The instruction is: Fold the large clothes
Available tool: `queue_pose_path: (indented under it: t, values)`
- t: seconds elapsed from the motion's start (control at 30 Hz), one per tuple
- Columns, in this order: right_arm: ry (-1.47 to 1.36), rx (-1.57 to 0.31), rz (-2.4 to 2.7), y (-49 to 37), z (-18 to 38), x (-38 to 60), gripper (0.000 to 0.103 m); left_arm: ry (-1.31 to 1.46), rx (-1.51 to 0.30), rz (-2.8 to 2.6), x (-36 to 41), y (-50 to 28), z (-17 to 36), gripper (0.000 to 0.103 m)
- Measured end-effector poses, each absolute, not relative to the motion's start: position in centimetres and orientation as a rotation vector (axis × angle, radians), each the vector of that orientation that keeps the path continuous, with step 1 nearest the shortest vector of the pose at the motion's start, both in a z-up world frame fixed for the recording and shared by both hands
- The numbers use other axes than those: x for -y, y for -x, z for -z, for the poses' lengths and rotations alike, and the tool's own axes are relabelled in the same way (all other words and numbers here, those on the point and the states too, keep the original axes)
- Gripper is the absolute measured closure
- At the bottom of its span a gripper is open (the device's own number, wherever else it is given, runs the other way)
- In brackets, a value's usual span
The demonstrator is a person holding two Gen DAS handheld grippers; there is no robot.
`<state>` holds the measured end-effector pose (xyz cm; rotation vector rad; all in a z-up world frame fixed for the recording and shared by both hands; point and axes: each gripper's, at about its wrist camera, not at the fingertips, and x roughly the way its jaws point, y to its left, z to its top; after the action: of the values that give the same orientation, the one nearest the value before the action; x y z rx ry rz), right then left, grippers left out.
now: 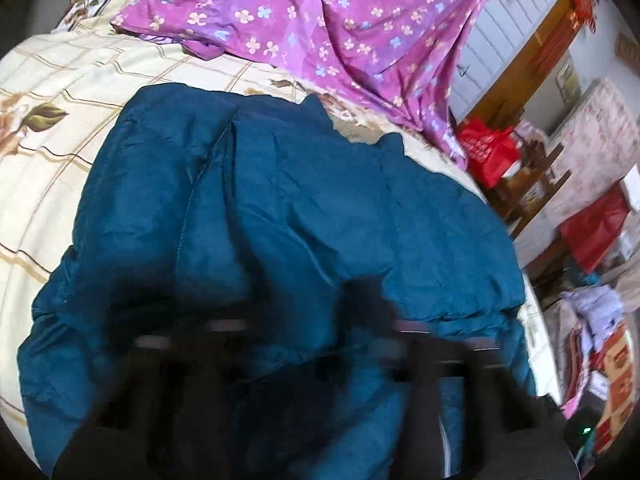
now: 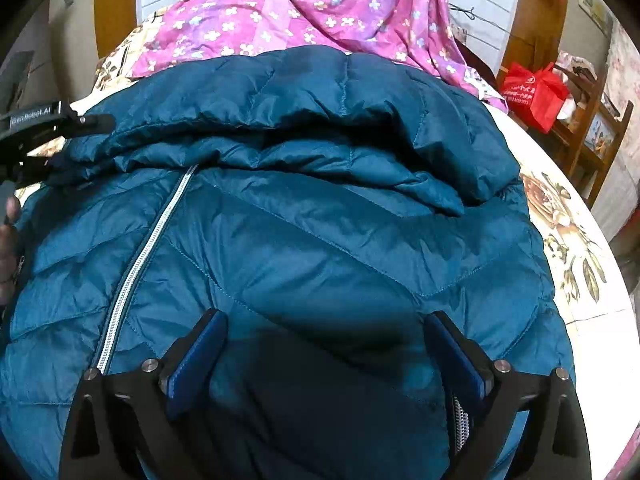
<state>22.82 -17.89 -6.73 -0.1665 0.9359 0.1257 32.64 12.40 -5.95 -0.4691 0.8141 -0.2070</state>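
A bed (image 2: pixel 576 240) with a cream, flower-printed sheet carries the teal quilted puffer jacket (image 2: pixel 304 240), puffy and chevron-stitched, its silver zipper (image 2: pixel 136 272) running diagonally. Beyond the jacket lies purple floral cloth (image 2: pixel 320 8). Over the jacket's near part, the right gripper (image 2: pixel 324 348) gapes wide, blue pads holding nothing. At the jacket's left edge, the left gripper (image 2: pixel 76 140), labelled "GenRobot.AI", is closed on the fabric.

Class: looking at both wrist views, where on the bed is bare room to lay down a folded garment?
Free: cream floral sheet left of the teal jacket; a strip of it right of the jacket. Crowded: the middle under the jacket, and behind it the purple flowered cloth.
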Motion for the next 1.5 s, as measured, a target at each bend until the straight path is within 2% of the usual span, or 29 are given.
queue_pose_path:
  t: [0.07,0.33,0.57,0.7,0.77,1.03,1.1,1.13,1.17,1.33,1.4,1.47,1.5]
  values:
    - [0.170,-0.937,-0.123,-22.8,6.8,17.7,0.003,0.471,-0.779,0.189,-12.8,-32.2,5.4,0.097]
    - [0.161,-0.939,-0.126,-22.9,6.8,17.9,0.002,0.503,-0.630,0.076,-16.3,-29.5,1.4,0.097]
    - [0.147,-0.945,-0.131,-23.1,7.0,18.3,0.001,0.519,-0.807,-0.074,-17.7,-30.8,5.4,0.097]
    - [0.125,-0.960,-0.149,-23.7,7.0,18.9,0.001,0.464,-0.822,-0.072,-16.5,-30.9,4.6,0.096]
    - [0.112,-0.963,-0.169,-23.9,6.6,19.4,0.004,0.434,-0.783,-0.103,-16.4,-30.4,3.5,0.087]
    - [-0.107,-0.605,-0.050,-25.8,-1.1,26.9,0.006,0.440,-0.523,-0.323,-18.3,-28.0,-1.2,0.084]
    - [-0.128,-0.580,-0.038,-28.1,-2.1,27.6,0.028,0.382,-0.564,-0.221,-16.4,-30.0,-1.3,0.084]
    - [-0.106,-0.575,-0.039,-29.7,-2.6,27.4,0.044,0.328,-0.616,-0.162,-14.9,-31.8,-0.6,0.084]
    - [-0.091,-0.579,-0.050,-31.0,-2.9,26.8,0.046,0.281,-0.647,-0.142,-13.9,-32.8,0.3,0.084]
    - [-0.004,-0.735,-0.156,-37.9,-0.4,25.2,0.050,0.146,-0.856,-0.153,-12.3,-35.4,6.7,0.083]
    - [0.016,-0.876,-0.092,-39.9,3.5,26.8,0.050,0.143,-0.875,-0.143,-12.2,-35.5,7.0,0.083]
    - [-0.069,-0.925,-0.101,-40.1,6.4,29.3,0.041,0.171,-0.899,-0.138,-12.3,-35.4,7.2,0.083]
    - [-0.149,-0.934,-0.125,-40.0,6.9,30.8,0.039,0.173,-0.901,-0.143,-12.2,-35.4,7.3,0.083]
